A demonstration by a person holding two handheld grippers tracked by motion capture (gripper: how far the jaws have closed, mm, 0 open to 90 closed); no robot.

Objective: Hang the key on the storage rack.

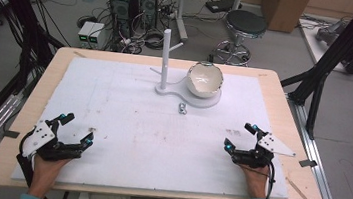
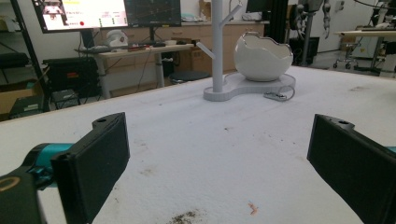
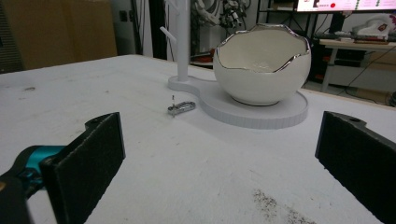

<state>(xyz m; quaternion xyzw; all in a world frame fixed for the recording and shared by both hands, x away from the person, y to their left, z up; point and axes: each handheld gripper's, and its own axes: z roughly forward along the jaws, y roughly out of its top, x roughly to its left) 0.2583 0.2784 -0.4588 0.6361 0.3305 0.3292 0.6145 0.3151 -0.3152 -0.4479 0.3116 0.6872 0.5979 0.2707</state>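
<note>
Two grippers rest low on the white tabletop (image 1: 126,124), both with their fingers spread wide and nothing between them. In the high view the left gripper (image 1: 74,129) sits at about 8 o'clock and the right gripper (image 1: 240,136) at about 4 o'clock — well apart from each other. Nearest to them is a small metal clasp (image 1: 182,108), lying flat on the pad just past centre toward 12 o'clock, untouched. Directly beyond it, almost touching, is the white stand (image 1: 165,60) — a flat base with an upright pegged post. On that base's 3 o'clock side sits an eggshell-shaped bowl (image 1: 205,79) with a jagged silver rim. In the right gripper view the clasp (image 3: 181,108) lies just beside the base edge, ahead of the black fingers (image 3: 88,163).
</note>
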